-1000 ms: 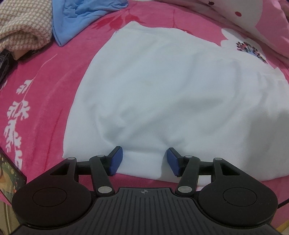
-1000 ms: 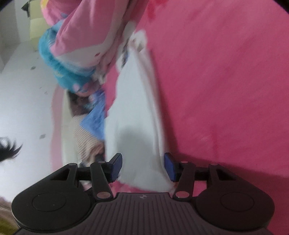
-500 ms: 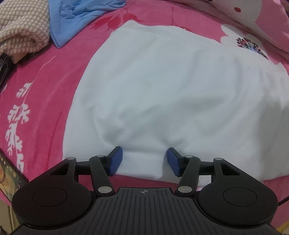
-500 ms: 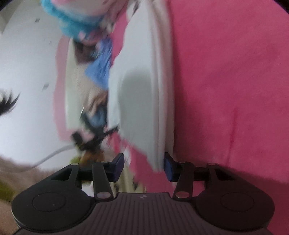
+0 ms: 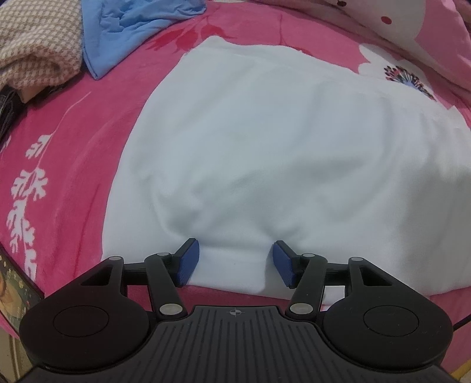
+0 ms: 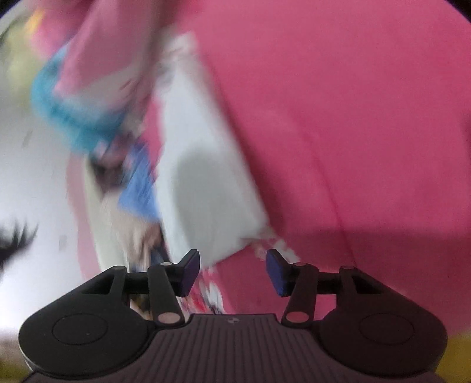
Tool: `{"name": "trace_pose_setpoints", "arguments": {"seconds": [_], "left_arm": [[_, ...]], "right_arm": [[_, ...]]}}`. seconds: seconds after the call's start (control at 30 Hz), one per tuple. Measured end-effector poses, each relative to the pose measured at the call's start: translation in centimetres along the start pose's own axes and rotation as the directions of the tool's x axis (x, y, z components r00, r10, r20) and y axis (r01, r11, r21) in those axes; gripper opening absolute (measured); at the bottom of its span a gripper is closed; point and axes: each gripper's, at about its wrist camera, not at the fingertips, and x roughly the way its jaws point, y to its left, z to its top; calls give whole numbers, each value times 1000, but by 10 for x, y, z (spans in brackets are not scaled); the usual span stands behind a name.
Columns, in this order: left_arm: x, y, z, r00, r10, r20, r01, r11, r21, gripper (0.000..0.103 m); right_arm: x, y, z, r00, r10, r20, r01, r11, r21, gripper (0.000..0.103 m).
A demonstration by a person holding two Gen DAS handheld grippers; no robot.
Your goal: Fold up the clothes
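Note:
A white garment [image 5: 265,147] lies spread flat on the pink bed cover [image 5: 73,132]. My left gripper [image 5: 235,262] points steeply down at its near hem. A raised fold of the cloth fills the gap between its blue pads, and creases run out from both pads. In the blurred right wrist view the white garment [image 6: 206,176] shows as a folded slab, its near corner just ahead of my right gripper [image 6: 232,269]. The right jaws are opening, and only pink cover shows between the pads.
A blue garment [image 5: 132,23] and a brown checked one [image 5: 35,44] lie bunched at the far left of the bed. A pink and white quilt [image 5: 412,23] lies at the far right. The bed's edge and pale floor [image 6: 29,176] show left of the right gripper.
The right view has swung and rolled. The white cloth that sat between the right pads now lies ahead of them, out of the gap. The left gripper and its fold look the same.

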Motion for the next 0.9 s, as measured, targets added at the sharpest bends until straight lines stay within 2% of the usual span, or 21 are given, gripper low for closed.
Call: {"name": "trace_pose_setpoints", "arguments": {"seconds": [0.03, 0.13, 0.17, 0.2, 0.3, 0.4, 0.43, 0.5, 0.53, 0.6, 0.63, 0.67, 0.77, 0.83, 0.9], "left_arm": [[0, 0, 0, 1000, -1, 2, 1, 1000, 0, 56], [0, 0, 0, 1000, -4, 6, 4, 1000, -1, 56], [0, 1, 0, 1000, -5, 7, 5, 1000, -1, 56], [0, 1, -1, 1000, -6, 8, 6, 1000, -1, 56], [-1, 2, -2, 1000, -8, 15, 8, 1000, -6, 56], [0, 1, -3, 1000, -6, 20, 6, 1000, -13, 56], [-1, 1, -3, 1000, -7, 20, 7, 1000, -13, 56], [-1, 2, -4, 1000, -12, 21, 12, 1000, -10, 56], [-1, 3, -4, 1000, -14, 22, 14, 1000, -9, 56], [-1, 4, -4, 1000, -21, 22, 21, 1000, -6, 56], [-1, 5, -5, 999, -24, 23, 25, 1000, -4, 56], [-1, 5, -5, 999, -27, 23, 27, 1000, -3, 56], [-1, 6, -5, 999, -34, 24, 34, 999, -2, 56], [-1, 8, -5, 999, -40, 24, 40, 999, -1, 56], [-1, 9, -5, 999, -48, 24, 48, 999, 5, 56]], "right_arm": [[4, -6, -4, 1000, -3, 20, 2, 999, 52, 52], [17, -23, -15, 997, -16, 80, 0, 979, 203, 35], [17, -25, -17, 994, 2, 113, -28, 971, 237, 25], [16, -27, -19, 990, 30, 140, -66, 963, 261, 22], [11, -27, -22, 975, 61, 211, -129, 938, 323, 22], [17, -33, -22, 969, 60, 238, -152, 907, 393, 22], [19, -31, -22, 968, 41, 247, -138, 912, 387, 22], [22, -27, -23, 964, 5, 265, -107, 923, 370, 11], [20, -18, -23, 959, -14, 282, -81, 942, 325, 10], [11, 9, -26, 949, -15, 315, -30, 990, 139, 8], [7, 23, -29, 945, -7, 328, -2, 1000, 29, 8], [3, 35, -31, 941, -2, 338, 28, 997, -72, 8], [3, 35, -29, 938, -73, 340, 138, 976, -169, 8], [6, 5, -20, 934, -151, 323, 192, 977, -96, 7], [5, -20, -15, 950, -78, 302, 83, 997, -3, 7]]}}
